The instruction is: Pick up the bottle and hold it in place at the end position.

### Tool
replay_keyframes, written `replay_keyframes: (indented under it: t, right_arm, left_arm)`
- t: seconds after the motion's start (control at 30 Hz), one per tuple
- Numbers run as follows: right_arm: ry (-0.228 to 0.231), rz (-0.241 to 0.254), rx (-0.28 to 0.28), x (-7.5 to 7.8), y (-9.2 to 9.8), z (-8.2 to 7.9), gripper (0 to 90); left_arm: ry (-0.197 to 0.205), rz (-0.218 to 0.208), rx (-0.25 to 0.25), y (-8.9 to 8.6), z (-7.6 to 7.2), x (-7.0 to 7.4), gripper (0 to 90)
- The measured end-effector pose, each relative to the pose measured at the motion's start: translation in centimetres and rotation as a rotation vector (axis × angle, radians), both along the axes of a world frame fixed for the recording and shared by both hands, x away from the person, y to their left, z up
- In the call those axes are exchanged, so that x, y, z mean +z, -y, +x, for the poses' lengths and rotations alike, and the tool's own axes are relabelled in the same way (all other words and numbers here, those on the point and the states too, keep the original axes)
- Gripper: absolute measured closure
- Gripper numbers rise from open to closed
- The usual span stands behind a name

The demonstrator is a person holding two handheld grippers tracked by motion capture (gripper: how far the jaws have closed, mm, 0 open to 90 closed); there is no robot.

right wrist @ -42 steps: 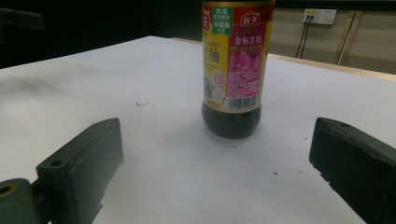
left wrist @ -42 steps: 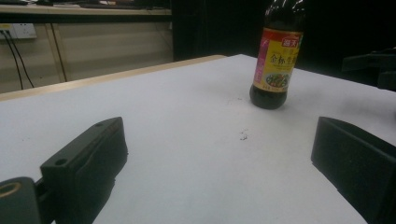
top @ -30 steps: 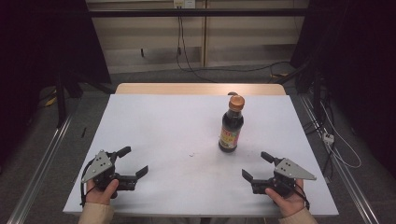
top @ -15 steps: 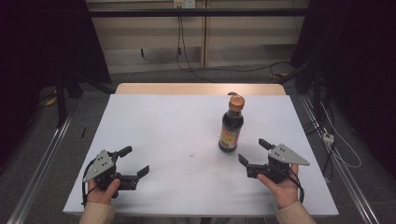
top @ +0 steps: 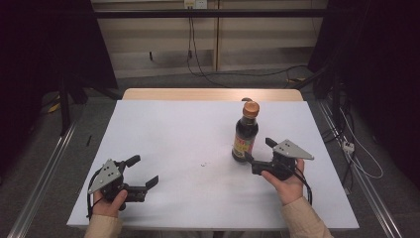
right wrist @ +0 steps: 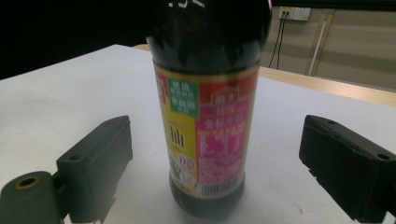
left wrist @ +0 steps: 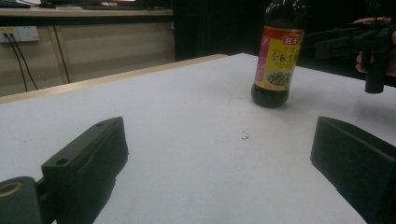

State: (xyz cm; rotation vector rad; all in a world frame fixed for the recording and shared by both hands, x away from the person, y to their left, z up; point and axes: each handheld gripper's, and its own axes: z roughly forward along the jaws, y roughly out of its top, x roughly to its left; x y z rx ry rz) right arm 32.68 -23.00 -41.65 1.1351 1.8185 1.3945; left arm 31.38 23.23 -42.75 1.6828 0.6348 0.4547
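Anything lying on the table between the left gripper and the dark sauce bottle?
Only bare white table with a few tiny dark specks, seen in the left gripper view and high view, between left gripper and dark sauce bottle.

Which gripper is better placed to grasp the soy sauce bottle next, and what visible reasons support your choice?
Right. The right gripper sits beside the bottle, jaws open and lined up on it. The left gripper rests open, far across the table.
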Motion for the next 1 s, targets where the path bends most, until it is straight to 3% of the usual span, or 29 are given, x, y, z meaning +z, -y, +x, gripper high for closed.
replay_keyframes:
  t: [0.57, 0.87, 1.0]
  right_arm:
    - [0.006, 0.047, 0.013, 1.6, -1.4, 2.7, 15.3]
    - [-0.016, 0.058, 0.018, 1.2, -2.1, 3.9, 19.3]
    - [-0.053, 0.071, 0.002, 0.7, -2.0, 4.5, 19.8]
  left_arm:
    - [-0.002, 0.013, 0.000, 0.2, 0.0, 0.0, 4.0]
    - [0.000, 0.015, -0.001, 0.2, 0.0, 0.0, 4.0]
    - [-0.002, 0.012, 0.002, 0.1, 0.0, 0.0, 4.0]
